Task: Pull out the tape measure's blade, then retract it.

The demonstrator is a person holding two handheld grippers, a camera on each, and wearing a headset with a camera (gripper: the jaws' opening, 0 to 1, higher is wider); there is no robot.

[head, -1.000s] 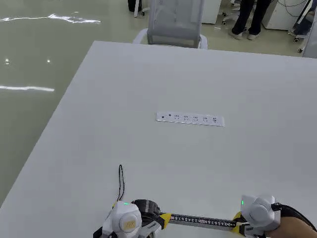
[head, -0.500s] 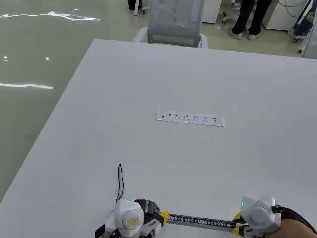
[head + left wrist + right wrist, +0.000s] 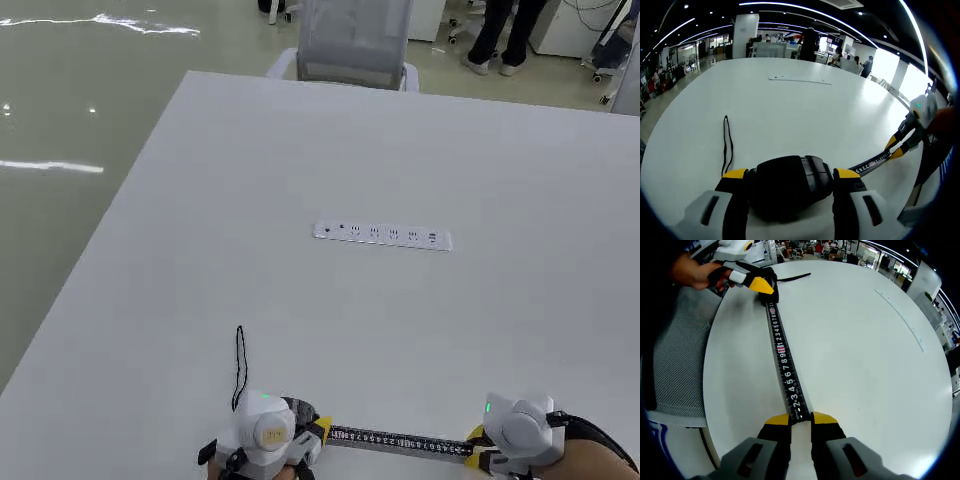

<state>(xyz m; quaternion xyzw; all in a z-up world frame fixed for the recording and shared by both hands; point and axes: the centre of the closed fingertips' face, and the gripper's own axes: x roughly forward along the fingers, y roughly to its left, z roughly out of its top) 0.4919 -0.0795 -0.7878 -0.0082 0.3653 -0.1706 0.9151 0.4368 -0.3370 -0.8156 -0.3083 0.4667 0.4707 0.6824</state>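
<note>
A black tape measure case (image 3: 790,182) sits between the yellow-tipped jaws of my left gripper (image 3: 790,175), which is shut on it at the table's near edge. The same case (image 3: 300,412) lies low in the head view, its thin black wrist strap (image 3: 240,365) trailing away across the table. The pulled-out blade (image 3: 784,360) runs flat along the table from the case to my right gripper (image 3: 800,417), which is shut on the blade's end. In the head view the blade (image 3: 400,441) spans the gap between the two grippers.
A white power strip (image 3: 382,235) lies mid-table, far beyond the grippers. A grey mesh chair (image 3: 355,40) stands at the far edge, with people's legs (image 3: 500,30) behind it. The white table (image 3: 250,200) drops off to the floor on the left.
The left gripper with the case has shifted slightly left, so a little more blade shows between the grippers. The right gripper has stayed almost still. The head camera tilted a bit.
</note>
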